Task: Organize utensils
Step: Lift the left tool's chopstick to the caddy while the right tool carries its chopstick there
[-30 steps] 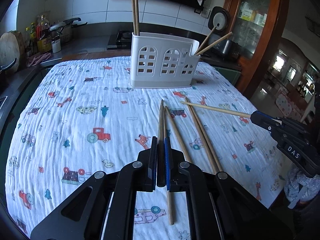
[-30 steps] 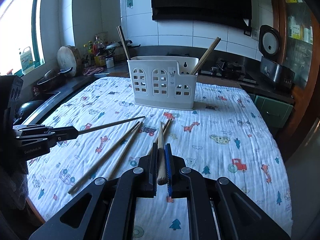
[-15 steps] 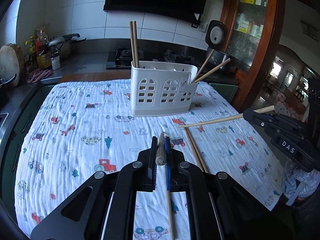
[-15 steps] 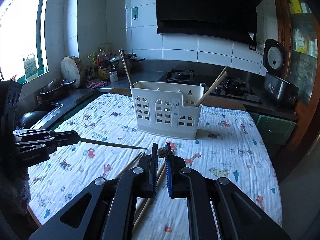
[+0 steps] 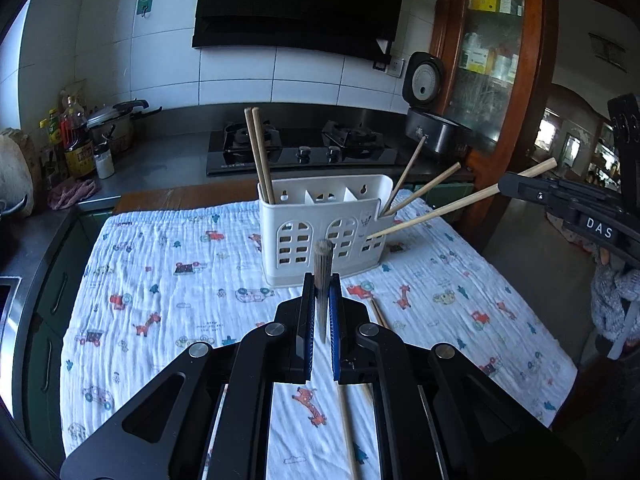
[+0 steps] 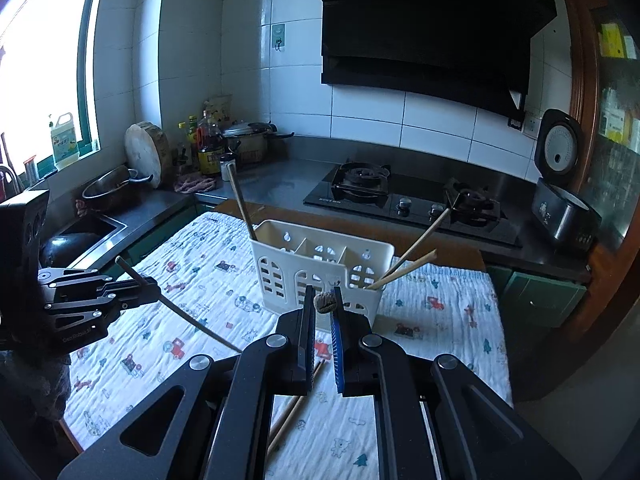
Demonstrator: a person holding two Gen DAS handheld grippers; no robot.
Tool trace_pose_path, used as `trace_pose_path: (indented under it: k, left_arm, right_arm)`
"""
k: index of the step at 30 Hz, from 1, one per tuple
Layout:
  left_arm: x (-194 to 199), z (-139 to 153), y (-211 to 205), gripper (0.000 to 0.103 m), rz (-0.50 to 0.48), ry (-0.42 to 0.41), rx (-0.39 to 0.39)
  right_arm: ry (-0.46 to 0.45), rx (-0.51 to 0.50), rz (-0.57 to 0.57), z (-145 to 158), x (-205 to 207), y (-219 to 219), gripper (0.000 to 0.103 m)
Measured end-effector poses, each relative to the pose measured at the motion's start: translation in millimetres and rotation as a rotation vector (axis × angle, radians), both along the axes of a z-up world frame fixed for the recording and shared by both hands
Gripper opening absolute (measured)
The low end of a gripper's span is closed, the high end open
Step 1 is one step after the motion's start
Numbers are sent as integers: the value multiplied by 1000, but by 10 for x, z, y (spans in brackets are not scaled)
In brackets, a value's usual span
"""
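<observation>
A white slotted utensil holder [image 5: 324, 226] stands on the patterned cloth, also in the right wrist view [image 6: 320, 274]. Chopsticks stand in its left end [image 5: 260, 156] and lean from its right end [image 5: 420, 190]. My left gripper [image 5: 321, 284] is shut on a dark chopstick [image 5: 322, 268], lifted above the cloth. My right gripper [image 6: 322, 300] is shut on a light chopstick [image 6: 325, 302]; in the left wrist view that chopstick [image 5: 440, 210] points its tip at the holder's right end. Loose chopsticks [image 5: 346, 420] lie on the cloth below the grippers.
The cloth-covered table [image 5: 160, 280] ends at a counter with a gas hob [image 5: 300, 152], a pot and bottles [image 5: 76, 140] at left, and a rice cooker [image 5: 428, 120] at right. A sink [image 6: 88, 228] lies left; a wooden cabinet [image 5: 492, 60] right.
Both grippers have lifted their chopsticks off the cloth and moved toward the holder. The right chopstick's tip now reaches the holder's right end.
</observation>
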State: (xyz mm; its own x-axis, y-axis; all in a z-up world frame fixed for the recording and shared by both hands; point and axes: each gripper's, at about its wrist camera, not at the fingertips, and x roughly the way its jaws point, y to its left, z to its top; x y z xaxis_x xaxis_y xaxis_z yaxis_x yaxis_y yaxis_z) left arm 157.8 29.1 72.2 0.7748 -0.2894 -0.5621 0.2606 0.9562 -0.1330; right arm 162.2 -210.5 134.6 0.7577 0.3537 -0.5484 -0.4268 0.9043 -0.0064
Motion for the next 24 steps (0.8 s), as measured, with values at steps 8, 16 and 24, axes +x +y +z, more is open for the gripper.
trace_pose_path:
  k: [8,16,24]
  left_arm:
    - [185,546,-41,5,-33,-88,-22]
    - [527,1121,-188,5,-2,-207,14]
    - [982,1246,-256,5,83,-240,41]
  right_arm:
    - [0,-21,-28,403,267,-189,7]
    - [62,-44,-33,421,626,-225,7]
    - [111,-50,-15,291,910,-188,7]
